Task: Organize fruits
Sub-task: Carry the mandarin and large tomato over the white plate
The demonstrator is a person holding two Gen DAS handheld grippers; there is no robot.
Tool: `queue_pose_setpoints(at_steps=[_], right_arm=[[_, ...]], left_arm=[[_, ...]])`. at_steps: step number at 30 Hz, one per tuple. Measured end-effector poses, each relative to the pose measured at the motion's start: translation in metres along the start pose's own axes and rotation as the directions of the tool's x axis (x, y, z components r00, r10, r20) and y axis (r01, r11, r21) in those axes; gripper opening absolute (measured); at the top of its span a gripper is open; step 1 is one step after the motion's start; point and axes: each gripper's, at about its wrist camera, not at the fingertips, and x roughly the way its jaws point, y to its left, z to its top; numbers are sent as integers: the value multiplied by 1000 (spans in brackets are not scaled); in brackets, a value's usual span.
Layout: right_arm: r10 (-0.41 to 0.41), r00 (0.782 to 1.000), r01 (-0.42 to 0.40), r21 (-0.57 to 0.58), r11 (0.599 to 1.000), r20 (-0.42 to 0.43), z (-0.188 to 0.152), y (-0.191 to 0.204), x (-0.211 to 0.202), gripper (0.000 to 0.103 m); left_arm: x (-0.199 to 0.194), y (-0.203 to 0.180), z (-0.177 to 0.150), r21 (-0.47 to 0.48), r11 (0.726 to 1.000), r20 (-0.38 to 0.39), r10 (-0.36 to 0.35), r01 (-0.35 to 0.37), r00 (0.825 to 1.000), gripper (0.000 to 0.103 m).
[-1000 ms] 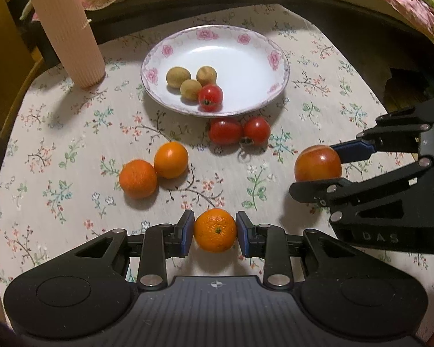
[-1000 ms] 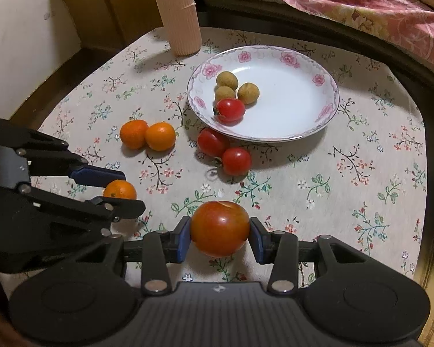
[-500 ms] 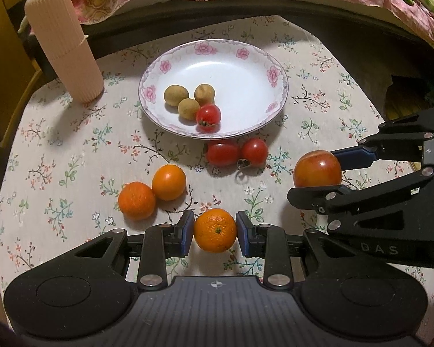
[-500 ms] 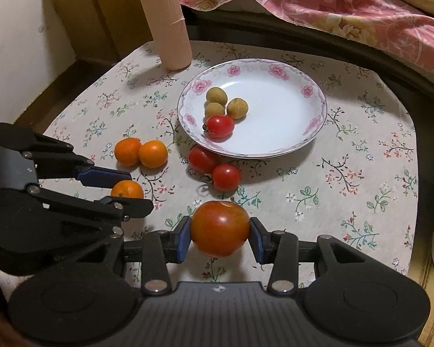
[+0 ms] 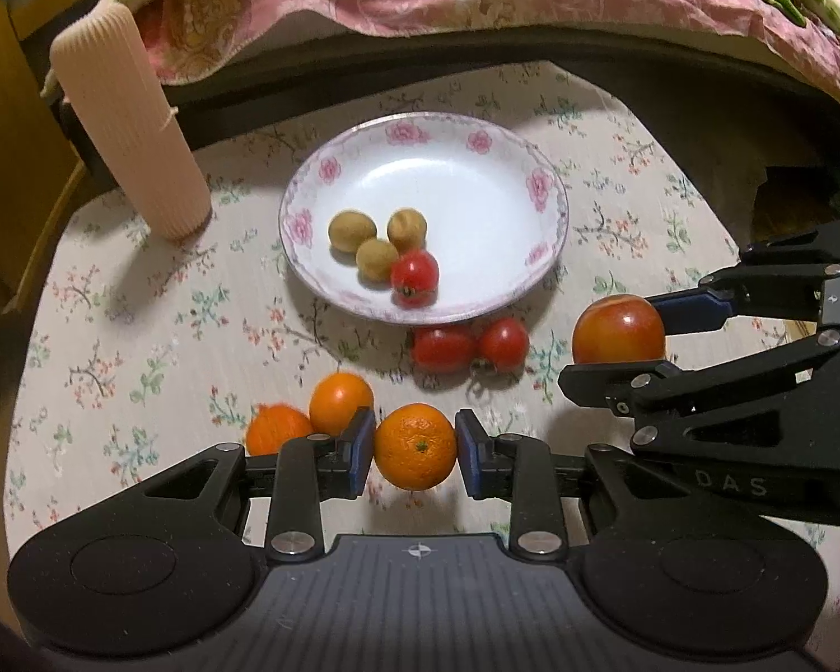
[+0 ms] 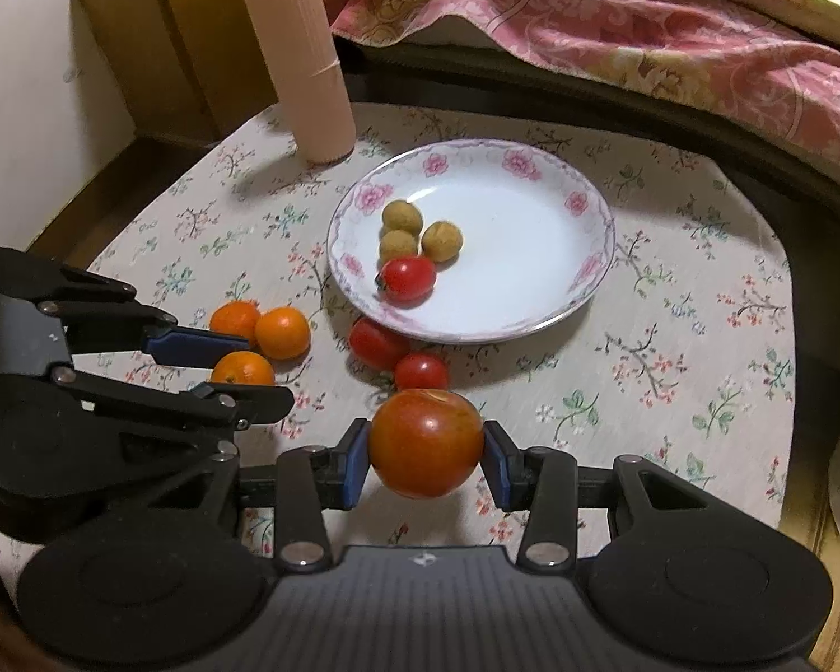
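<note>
— What sort of place is this?
— A home, a lived-in room: a floral cloth covers the tabletop [image 5: 112,336], and a pink flowered quilt [image 6: 644,39] lies behind it.
— Anything else?
— A rose-patterned plate [image 6: 532,162] and wooden furniture [image 6: 196,28].

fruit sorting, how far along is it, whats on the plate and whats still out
Done: the plate holds three small brownish fruits and one small tomato. In hand: the left gripper is shut on an orange, and the right gripper is shut on a large tomato; both are short of the plate. Left: two small tomatoes and two oranges on the tablecloth.
</note>
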Motion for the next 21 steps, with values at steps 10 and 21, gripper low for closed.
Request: queue_pose_setpoints(at_steps=[10,21], right_arm=[[-24,999,24,31,999,31,17,-12,-2,42],[-42,998,39,48,998,55,35,-19,5,42]], left_arm=[[1,2,20,2,1000,27,17,-17,999,38],[6,10,36,-17,999,48,50,-49,998,37]])
